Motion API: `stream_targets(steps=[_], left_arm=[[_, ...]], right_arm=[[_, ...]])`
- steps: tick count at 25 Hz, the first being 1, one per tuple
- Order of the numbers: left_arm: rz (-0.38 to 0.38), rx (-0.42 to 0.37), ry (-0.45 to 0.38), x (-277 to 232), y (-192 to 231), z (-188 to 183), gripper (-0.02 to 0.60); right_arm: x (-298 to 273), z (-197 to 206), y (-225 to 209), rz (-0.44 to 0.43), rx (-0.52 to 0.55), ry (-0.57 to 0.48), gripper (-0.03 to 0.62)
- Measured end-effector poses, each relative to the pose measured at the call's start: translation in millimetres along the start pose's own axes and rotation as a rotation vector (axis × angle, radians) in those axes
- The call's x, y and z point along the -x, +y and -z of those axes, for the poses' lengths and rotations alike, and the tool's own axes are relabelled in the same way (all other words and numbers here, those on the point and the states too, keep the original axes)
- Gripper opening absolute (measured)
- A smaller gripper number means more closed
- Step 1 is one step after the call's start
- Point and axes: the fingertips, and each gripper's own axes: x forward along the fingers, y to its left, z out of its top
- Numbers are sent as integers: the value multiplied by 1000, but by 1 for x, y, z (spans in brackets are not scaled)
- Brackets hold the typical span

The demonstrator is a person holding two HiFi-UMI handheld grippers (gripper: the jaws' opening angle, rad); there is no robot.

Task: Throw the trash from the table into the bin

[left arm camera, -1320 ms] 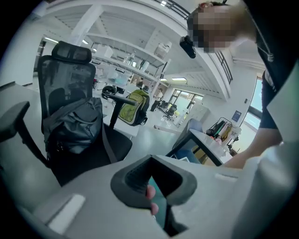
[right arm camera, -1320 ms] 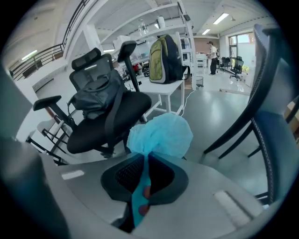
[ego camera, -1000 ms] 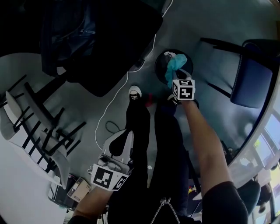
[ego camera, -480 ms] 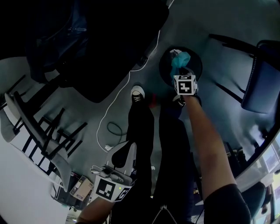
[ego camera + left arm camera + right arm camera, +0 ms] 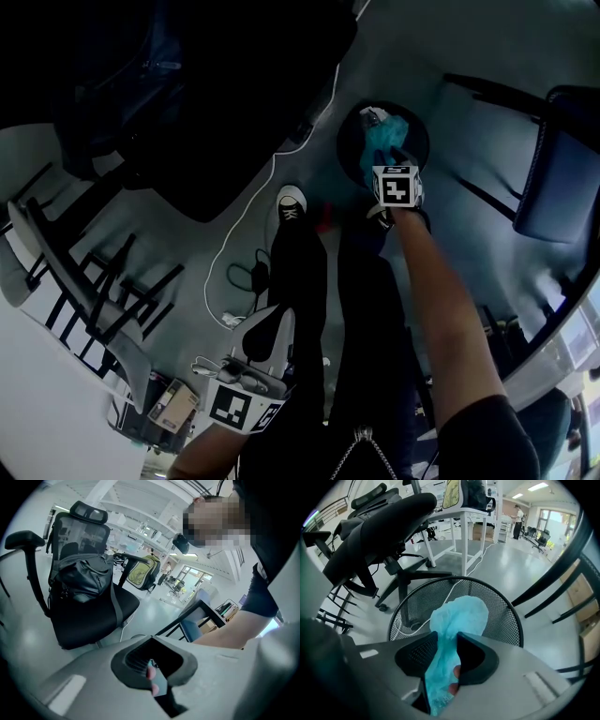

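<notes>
The right gripper (image 5: 385, 161) reaches toward the upper middle of the head view. Its jaws are clamped on a crumpled turquoise tissue-like wad (image 5: 382, 139), which hangs directly over a round black wire-mesh bin (image 5: 419, 142) standing on the grey floor. In the right gripper view the wad (image 5: 459, 617) rises out of the narrow gap between the two dark pads of the gripper (image 5: 445, 651). Its upper part spreads over the bin's open mouth, with the mesh wall (image 5: 508, 620) showing behind it. The wad is not yet inside the bin.

The left gripper (image 5: 262, 324) sits low at the lower left of the head view, beside the person's dark trouser leg. In its own view its jaws (image 5: 152, 660) stand slightly apart with nothing between them.

A black office chair (image 5: 89, 616) carrying a dark bag (image 5: 82, 578) fills the left of that view. A white cable (image 5: 234, 234) loops across the floor at centre left, near a black-and-white shoe (image 5: 291, 199). A blue-seated chair (image 5: 553, 173) stands at the right edge.
</notes>
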Motion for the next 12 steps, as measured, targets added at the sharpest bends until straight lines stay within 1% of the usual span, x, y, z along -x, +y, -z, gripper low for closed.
stream_targets(steps=[6, 12], left_arm=[[5, -14, 3, 3, -5, 1, 0], [24, -15, -2, 9, -12, -1, 0]], right_arm=[[14, -6, 6, -36, -4, -43, 200], [39, -19, 15, -53, -23, -105, 187]])
